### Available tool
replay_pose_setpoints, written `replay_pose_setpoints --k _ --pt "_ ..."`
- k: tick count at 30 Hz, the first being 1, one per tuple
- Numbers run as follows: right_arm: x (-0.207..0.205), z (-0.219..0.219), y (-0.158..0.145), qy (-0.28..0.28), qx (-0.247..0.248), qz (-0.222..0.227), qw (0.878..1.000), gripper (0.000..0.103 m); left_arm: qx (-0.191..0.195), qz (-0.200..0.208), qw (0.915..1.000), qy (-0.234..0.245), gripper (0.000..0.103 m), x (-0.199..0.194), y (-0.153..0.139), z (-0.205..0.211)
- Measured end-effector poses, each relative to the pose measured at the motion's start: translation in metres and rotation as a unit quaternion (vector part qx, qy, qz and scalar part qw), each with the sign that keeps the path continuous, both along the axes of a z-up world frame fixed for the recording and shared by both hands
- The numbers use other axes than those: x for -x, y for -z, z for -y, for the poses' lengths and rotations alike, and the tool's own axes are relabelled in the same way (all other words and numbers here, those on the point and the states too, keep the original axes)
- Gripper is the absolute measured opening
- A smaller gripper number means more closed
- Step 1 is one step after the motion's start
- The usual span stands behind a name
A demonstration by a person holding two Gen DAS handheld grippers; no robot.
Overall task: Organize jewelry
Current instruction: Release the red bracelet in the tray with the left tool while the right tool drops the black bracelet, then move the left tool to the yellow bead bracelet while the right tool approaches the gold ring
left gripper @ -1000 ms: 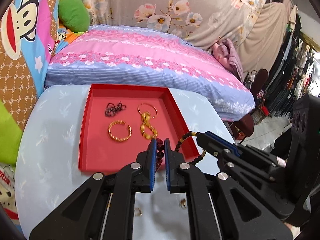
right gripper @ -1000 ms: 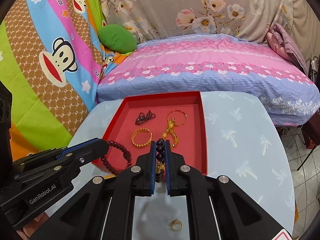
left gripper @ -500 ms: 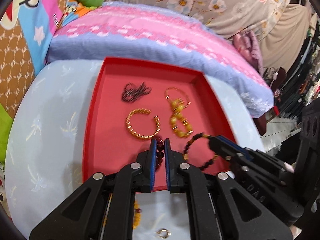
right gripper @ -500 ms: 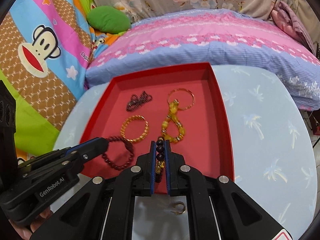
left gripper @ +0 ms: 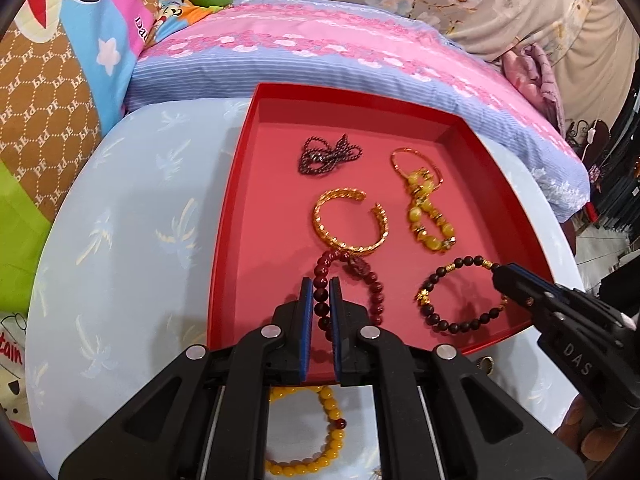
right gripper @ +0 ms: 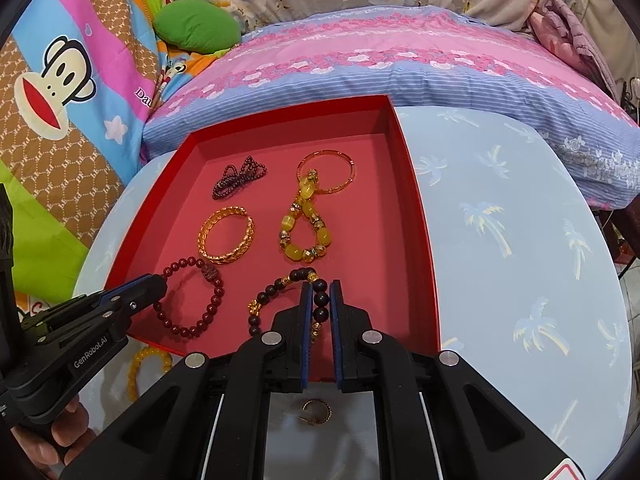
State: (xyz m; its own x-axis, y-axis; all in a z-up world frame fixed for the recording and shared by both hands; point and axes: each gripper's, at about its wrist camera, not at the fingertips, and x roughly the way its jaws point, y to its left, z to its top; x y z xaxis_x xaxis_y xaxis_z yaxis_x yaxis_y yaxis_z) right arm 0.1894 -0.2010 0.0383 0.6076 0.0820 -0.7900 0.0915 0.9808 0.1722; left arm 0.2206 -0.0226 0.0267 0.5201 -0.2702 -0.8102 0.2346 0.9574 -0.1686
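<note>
A red tray (left gripper: 224,248) (right gripper: 424,240) sits on the round pale-blue table. My left gripper (left gripper: 321,286) is shut on a dark red bead bracelet (left gripper: 372,280) (right gripper: 212,304), which lies low over the tray's near left part. My right gripper (right gripper: 320,290) is shut on a black and gold bead bracelet (right gripper: 272,290) (left gripper: 440,276) over the tray's near right part. Further in the tray lie a gold cuff bangle (left gripper: 352,220), a yellow bead bracelet (left gripper: 428,216), a thin orange ring bangle (right gripper: 326,170) and a dark bead chain (left gripper: 328,154).
A yellow bead bracelet (left gripper: 316,440) lies on the table (right gripper: 520,240) in front of the tray, under my left gripper. A small gold ring (right gripper: 316,412) lies on the table under my right gripper. A pink and blue pillow (right gripper: 380,56) lies behind the table.
Both grippers have moved forward and down over the tray with their bracelets, which now hang low or rest on the tray floor. The tray looks closer.
</note>
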Motion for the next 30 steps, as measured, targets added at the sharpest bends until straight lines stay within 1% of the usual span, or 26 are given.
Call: replay_pose_setpoints --k 1,2,3,6,15,22,30 --pt "0.001 -0.001 -0.001 0.001 0.002 0.004 1.0 0.012 -0.001 0.003 1.0 -0.001 0.008 0.001 0.0 0.0" --pt "0.002 -0.001 -0.001 0.002 0.005 0.006 1.0 0.014 -0.002 0.007 1.0 -0.002 0.01 0.002 -0.001 0.0" --pt "0.003 -0.001 -0.002 0.003 0.008 0.009 1.0 0.016 -0.002 0.009 1.0 -0.002 0.015 0.003 -0.002 0.0" --pt "0.005 -0.001 -0.005 0.004 0.006 0.013 1.0 0.02 0.006 0.009 0.9999 -0.007 0.022 0.004 -0.003 -0.002" --pt "0.01 -0.003 -0.009 0.002 0.005 0.017 1.0 0.02 0.007 0.012 0.9999 -0.008 0.022 0.009 -0.006 -0.001" --pt "0.02 -0.005 -0.019 0.001 0.003 0.028 1.0 0.02 0.011 0.017 0.9998 -0.005 0.022 0.019 -0.013 0.0" --pt "0.05 0.0 -0.03 0.007 0.003 0.039 0.999 0.02 0.018 0.026 0.9995 -0.008 0.022 0.042 -0.023 -0.01"
